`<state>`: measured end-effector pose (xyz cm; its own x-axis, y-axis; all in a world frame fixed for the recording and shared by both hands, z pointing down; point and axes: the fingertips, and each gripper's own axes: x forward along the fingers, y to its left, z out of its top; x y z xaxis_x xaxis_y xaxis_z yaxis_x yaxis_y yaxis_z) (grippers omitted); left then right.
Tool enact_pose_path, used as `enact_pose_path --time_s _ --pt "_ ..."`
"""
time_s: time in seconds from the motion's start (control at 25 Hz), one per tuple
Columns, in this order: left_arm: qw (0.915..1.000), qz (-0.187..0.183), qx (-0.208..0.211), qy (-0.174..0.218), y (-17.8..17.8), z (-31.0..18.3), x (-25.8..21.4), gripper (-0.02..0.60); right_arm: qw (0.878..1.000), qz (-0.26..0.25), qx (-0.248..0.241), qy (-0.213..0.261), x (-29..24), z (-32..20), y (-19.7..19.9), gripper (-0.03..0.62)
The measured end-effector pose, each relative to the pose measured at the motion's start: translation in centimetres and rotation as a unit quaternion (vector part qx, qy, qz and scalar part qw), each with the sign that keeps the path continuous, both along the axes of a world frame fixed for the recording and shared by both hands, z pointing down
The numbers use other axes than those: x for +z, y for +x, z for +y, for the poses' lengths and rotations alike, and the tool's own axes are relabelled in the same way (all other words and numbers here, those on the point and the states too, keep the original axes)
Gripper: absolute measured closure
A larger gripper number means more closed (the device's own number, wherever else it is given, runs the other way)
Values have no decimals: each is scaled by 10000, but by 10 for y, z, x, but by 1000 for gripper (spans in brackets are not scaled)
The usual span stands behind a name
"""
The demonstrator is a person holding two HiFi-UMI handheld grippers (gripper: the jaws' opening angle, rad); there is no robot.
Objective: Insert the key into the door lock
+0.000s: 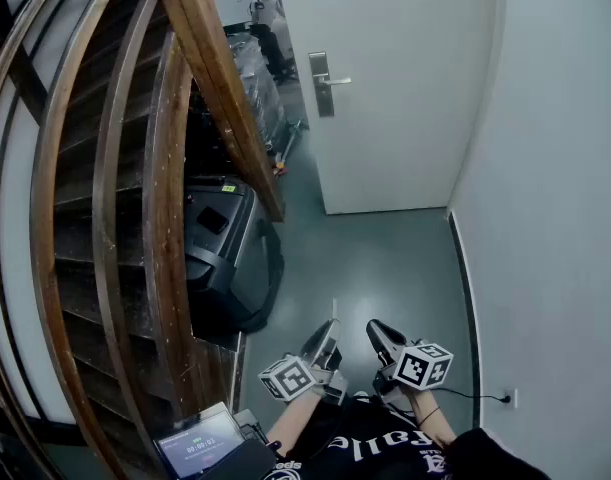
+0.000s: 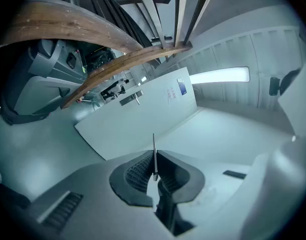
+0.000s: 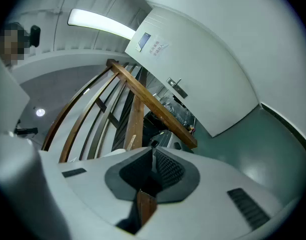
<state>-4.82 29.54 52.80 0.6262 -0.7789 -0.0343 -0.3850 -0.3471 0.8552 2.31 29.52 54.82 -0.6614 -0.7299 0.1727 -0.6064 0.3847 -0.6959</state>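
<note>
Your left gripper (image 2: 154, 156) is clamped on the key (image 2: 154, 149), a thin metal blade seen edge-on, pinched low between the ribbed pads with most of its length standing out past the jaw tips. Your right gripper (image 3: 151, 154) has its jaws pressed together with nothing between them, and in the head view it sits just beside the left one, low and close to your body. The key is probably light, stiff and smooth, so weight is not likely to be the problem. Slip and twist are: a flat blade held on a narrow strip can pivot in the pads if its tip catches on metal. The hold looks best kept on the bow end, flat faces against the pads, leaving the blade free. The door (image 1: 405, 98) is well apart from both grippers, down the corridor, with its lock plate (image 1: 321, 86) and lever handle (image 1: 337, 81) on the left edge. The keyhole itself is too small to make out. A wooden stair rail (image 1: 220, 88) runs along your left, a bare wall (image 1: 555, 168) on your right.
</note>
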Motion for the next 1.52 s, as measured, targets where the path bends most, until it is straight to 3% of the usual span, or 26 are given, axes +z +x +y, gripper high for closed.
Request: enact_pose_path --time_s 0.12,0.6,0.92,1.28,1.52 --pt "9997 -200 -95 51 -5 -7 2 557 10000 -3 46 -32 5 -1 8 560" --pt "9998 -128 111 -68 8 -65 2 557 9981 -7 598 -115 9 -57 46 560" --pt "9995 -196 260 -57 4 -171 0 557 9960 126 873 -138 1 -158 52 560" --pt "9995 -195 212 147 -41 -319 -23 557 9967 223 779 7 -23 -302 7 560" --pt "9998 -26 169 54 -62 -378 -18 557 9962 229 839 3 -27 -355 -12 560"
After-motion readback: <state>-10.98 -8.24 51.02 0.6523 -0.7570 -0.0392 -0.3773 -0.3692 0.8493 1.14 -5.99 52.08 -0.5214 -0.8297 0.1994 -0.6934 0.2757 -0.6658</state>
